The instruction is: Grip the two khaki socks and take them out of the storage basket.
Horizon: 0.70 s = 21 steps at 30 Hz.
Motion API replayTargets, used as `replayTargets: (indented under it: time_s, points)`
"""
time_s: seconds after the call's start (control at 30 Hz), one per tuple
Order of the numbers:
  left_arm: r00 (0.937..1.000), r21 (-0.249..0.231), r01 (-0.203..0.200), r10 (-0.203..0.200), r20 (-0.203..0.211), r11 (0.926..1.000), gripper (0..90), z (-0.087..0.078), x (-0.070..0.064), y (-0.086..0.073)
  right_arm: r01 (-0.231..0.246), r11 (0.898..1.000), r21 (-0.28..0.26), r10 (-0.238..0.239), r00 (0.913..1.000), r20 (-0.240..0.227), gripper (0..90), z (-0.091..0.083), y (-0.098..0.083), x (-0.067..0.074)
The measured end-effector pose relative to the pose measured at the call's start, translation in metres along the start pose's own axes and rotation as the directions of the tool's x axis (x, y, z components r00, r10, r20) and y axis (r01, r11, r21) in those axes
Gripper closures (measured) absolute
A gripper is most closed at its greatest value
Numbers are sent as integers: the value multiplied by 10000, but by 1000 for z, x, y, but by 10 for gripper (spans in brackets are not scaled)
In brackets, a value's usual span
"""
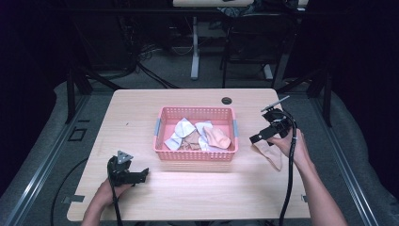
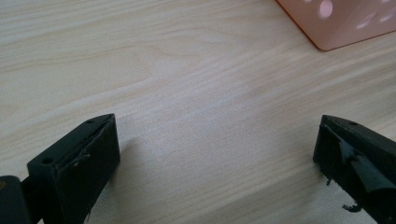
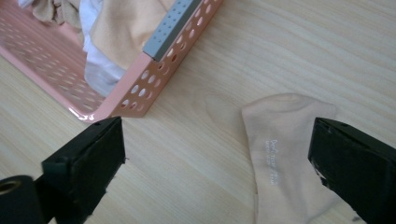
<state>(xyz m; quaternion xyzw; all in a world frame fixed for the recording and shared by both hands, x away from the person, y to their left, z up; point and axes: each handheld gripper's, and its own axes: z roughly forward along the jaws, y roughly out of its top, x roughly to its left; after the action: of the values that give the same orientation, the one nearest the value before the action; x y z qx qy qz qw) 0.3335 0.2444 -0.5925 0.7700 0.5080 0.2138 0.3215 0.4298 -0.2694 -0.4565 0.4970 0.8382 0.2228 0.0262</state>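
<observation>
While the right gripper (image 1: 258,137) hangs above the table with its jaws spread wide and nothing between them, a pale beige sock (image 3: 285,158) lies flat on the wood directly below and just ahead of it, to the side of the pink basket (image 1: 162,117). In the right gripper view the sock sits between the two black jaws but closer to the one at the right, its printed lettering facing up, apart from both pads. It looks set down on purpose: spread out on bare tabletop next to the basket rather than dropped among the others, which suggests socks are being taken out one by one and laid out singly, perhaps for pairing.

Beyond the sock, the basket's near corner and its grey handle (image 3: 167,29) stand a little farther off, with a heap of white, peach and tan socks (image 1: 200,134) inside. The right hand (image 1: 287,143) grips the tool from behind, wrist raised off the table, forearm coming in from the lower right, jaws angled down and toward the basket.

The left gripper (image 1: 141,175) is likewise released, its jaws wide apart over bare wood, with a corner of the basket well ahead of it. The left hand (image 1: 117,188) rests low near the table's front edge, idle, jaws pointing toward the middle.
</observation>
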Motion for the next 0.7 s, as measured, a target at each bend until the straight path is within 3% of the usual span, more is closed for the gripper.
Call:
replayTargets:
  time_s: [0.2, 0.33, 0.7]
  points:
    - [10000, 6, -32, 32, 8, 10000, 5, 0, 0, 0, 442, 9990, 20, -442, 9990, 5, 21, -2, 7, 12]
    - [9999, 2, -96, 96, 53, 10000, 5, 0, 0, 0, 424, 9989, -176, -427, 9989, -170, 20, -5, 10, 18]
    - [9998, -7, -125, 125, 155, 9999, 4, 0, -1, 0, 990, 9945, -327, -998, 9947, -230, 28, -12, 29, 45]
